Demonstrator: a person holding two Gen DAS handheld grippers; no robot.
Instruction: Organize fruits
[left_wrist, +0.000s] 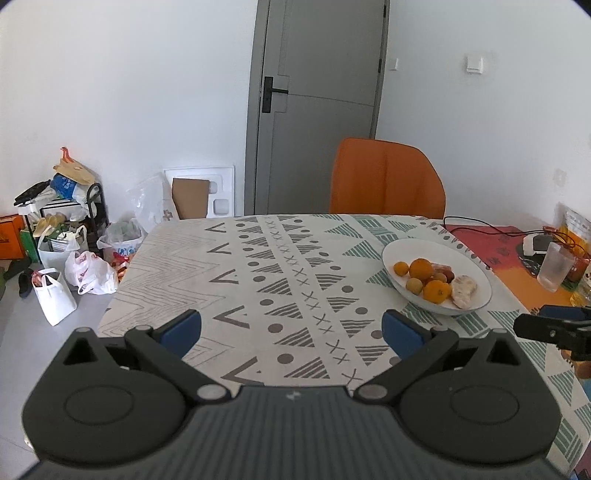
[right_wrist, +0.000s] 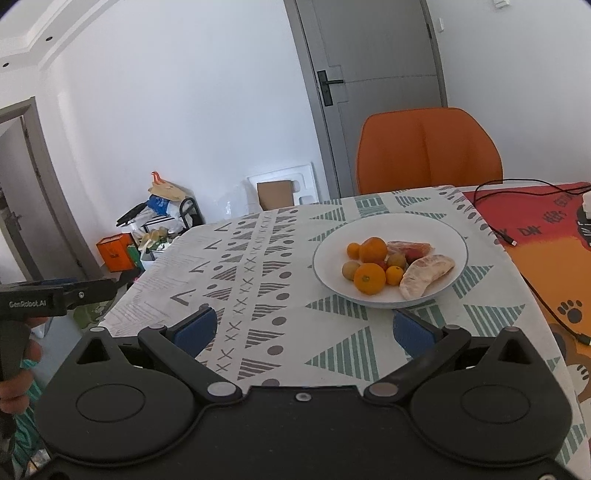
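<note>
Fruit – oranges, small yellow-green ones, red pieces (right_wrist: 373, 264) – heaped in white shallow bowl (right_wrist: 452, 236) on patterned tablecloth (left_wrist: 258, 280); fits sorted or awaiting sorting, cannot tell. My left gripper (left_wrist: 291, 332) and right gripper (right_wrist: 304, 330) both spread wide, empty, short of bowl
</note>
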